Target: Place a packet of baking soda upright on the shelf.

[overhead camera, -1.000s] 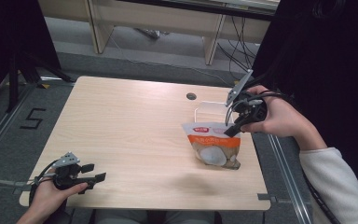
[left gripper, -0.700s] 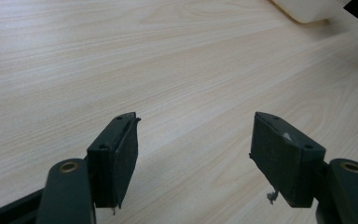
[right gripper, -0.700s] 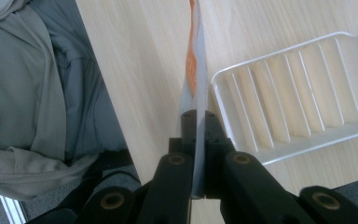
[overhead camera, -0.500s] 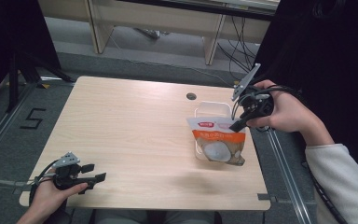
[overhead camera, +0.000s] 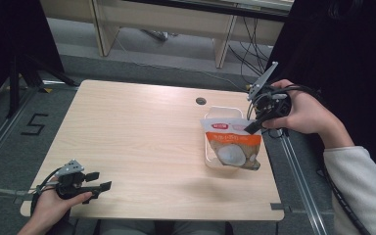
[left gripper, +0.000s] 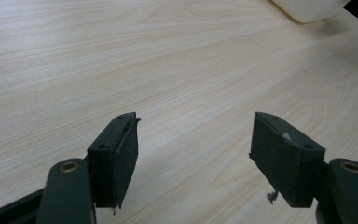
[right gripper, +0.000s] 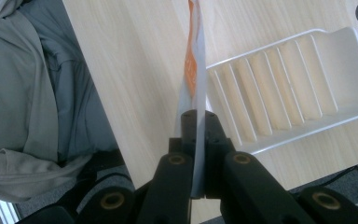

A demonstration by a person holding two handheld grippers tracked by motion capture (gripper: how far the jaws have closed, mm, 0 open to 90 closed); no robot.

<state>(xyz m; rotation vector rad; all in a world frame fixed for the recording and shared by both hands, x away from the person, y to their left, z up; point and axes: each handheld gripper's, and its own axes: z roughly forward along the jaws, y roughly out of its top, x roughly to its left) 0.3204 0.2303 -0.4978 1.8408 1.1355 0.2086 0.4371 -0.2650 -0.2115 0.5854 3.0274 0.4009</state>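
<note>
An orange and white pouch (overhead camera: 232,147) with a round white picture on it hangs from my right gripper (overhead camera: 250,129) at the table's right side. The black jaws are shut on its upper edge. In the right gripper view the pouch (right gripper: 193,70) shows edge-on, pinched by the right gripper (right gripper: 196,126). Under and behind it lies a white ribbed plastic tray (right gripper: 284,70), whose far rim (overhead camera: 220,108) sticks out past the pouch. My left gripper (overhead camera: 100,180) rests at the front left corner, open, and nothing lies between the jaws of the left gripper (left gripper: 193,154).
A small round cable hole (overhead camera: 200,101) sits in the tabletop just beyond the tray. The table's right edge (overhead camera: 274,176) runs close to the pouch. A corner of the tray (left gripper: 307,7) shows far off in the left gripper view. The person's grey clothing (right gripper: 32,93) lies past the table edge.
My right gripper has carried the pouch a little to the right, and it now hangs over the tray. The left gripper has stayed put.
</note>
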